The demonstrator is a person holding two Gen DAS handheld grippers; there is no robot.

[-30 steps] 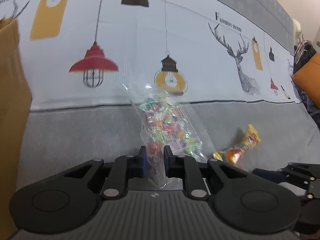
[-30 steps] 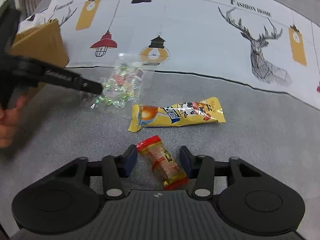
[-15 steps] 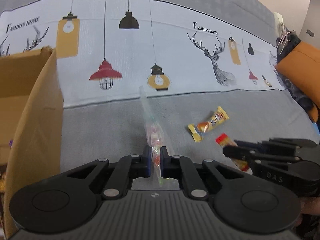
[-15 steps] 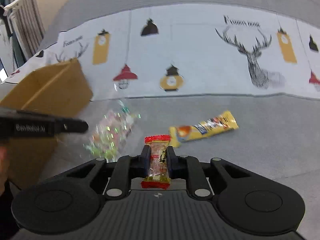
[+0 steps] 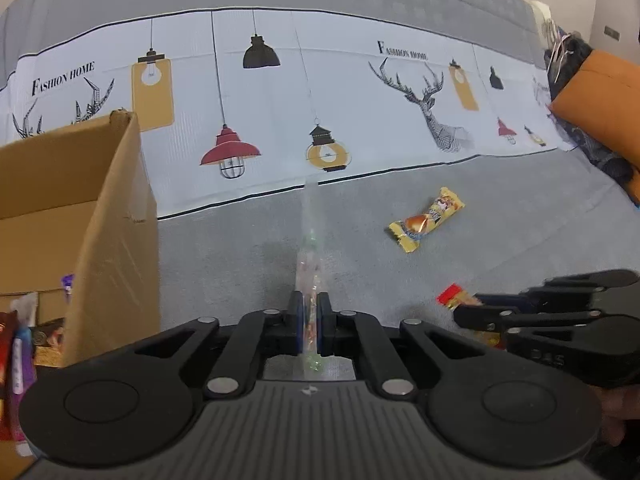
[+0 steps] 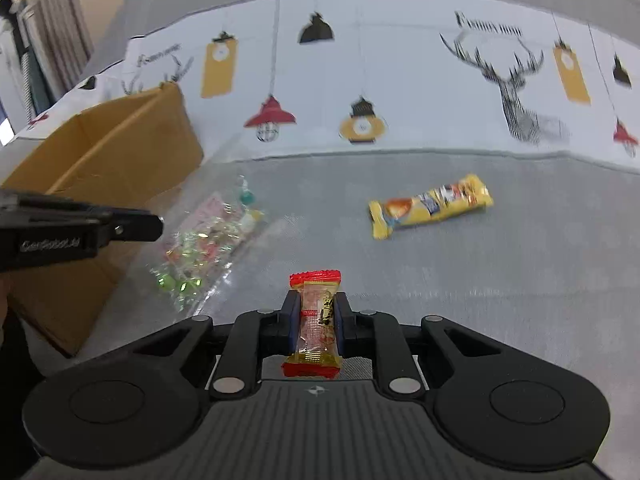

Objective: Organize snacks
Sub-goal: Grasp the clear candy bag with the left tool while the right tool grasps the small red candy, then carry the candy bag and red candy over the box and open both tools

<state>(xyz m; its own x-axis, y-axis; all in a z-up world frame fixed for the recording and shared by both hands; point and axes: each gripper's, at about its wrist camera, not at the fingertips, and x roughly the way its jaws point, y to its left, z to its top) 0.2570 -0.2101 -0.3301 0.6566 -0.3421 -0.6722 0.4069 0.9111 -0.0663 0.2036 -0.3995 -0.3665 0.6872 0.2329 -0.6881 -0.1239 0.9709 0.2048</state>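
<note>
On the left stands the open brown cardboard box [image 5: 108, 216], and a few bright snack packs [image 5: 18, 356] stand inside it, low at its near corner. The snacks probably go in there.

Next comes the black left gripper [image 5: 308, 326]. It is clenched on the clear plastic bag of tiny coloured candies [image 6: 208, 236], with its jaws almost together. It pinches only a thin bit of the bag, and the rest hangs free above the grey sofa cover [image 5: 500, 208]. The plastic looks slippery and floppy. I think the bag could slide out if the hand swings fast. The hanging end could also catch on the tall box wall and get pulled loose.

Then comes the black right gripper [image 6: 317, 320]. It squeezes the small clear candy pack with red ends [image 6: 316, 320] across its middle. That hold looks firm.

The 2 grippers are near each other, so they could bump if both go to the box at once.

Far right, the long yellow snack bar wrapper [image 6: 430, 204] lies alone on the cover, not yet picked up.
</note>
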